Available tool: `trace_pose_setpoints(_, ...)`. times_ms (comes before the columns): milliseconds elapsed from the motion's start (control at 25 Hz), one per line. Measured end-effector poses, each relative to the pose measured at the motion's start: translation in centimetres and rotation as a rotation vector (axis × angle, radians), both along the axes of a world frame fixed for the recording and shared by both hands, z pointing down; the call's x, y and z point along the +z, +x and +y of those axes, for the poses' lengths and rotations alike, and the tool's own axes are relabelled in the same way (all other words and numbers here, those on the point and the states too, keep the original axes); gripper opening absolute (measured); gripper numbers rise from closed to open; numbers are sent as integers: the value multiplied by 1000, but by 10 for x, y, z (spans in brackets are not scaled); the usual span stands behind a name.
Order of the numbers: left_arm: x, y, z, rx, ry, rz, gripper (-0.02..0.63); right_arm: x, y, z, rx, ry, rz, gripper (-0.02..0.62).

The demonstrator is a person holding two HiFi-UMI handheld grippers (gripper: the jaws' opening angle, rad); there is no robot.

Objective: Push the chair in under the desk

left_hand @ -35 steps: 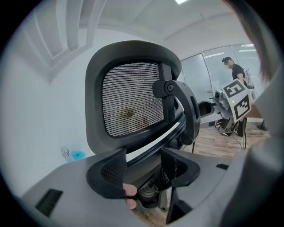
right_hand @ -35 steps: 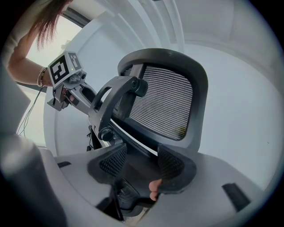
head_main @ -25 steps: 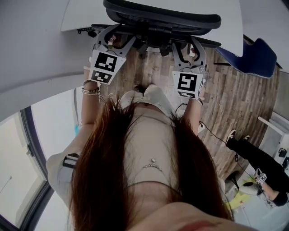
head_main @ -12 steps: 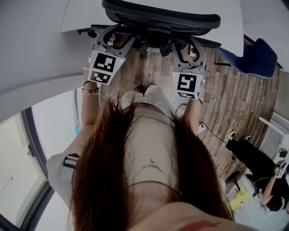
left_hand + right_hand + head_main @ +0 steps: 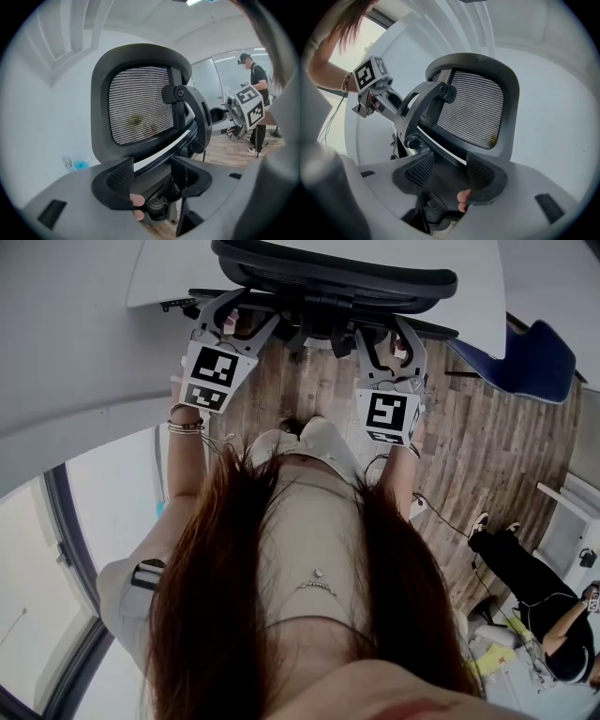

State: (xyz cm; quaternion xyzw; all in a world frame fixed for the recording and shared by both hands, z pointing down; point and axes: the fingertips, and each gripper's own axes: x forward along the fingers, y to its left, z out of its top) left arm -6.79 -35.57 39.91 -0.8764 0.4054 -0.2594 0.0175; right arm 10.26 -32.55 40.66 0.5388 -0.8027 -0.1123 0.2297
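Head view: we saw the chair (image 5: 333,277) close against the white table (image 5: 169,268) (backrest toward us). Left gripper view: the left hand-held gripper (image 5: 152,171) was spread, chair frame between its jaws. Right gripper view: the right hand-held gripper (image 5: 449,171) was likewise spread.

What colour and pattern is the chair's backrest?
The backrest is grey ribbed mesh in a black frame, clearest in the left gripper view.

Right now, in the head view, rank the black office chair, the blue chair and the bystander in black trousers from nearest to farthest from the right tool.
1. Black office chair, straight ahead, at the jaws of the right tool.
2. Blue chair, off to the right.
3. Bystander in black trousers, far lower right.
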Motion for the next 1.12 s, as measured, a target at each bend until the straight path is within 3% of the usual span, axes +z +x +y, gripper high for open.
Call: trace_pose_setpoints(1120, 0, 1, 1, -11, 30, -13, 242, 2, 3, 0, 18, -35, 50, 229)
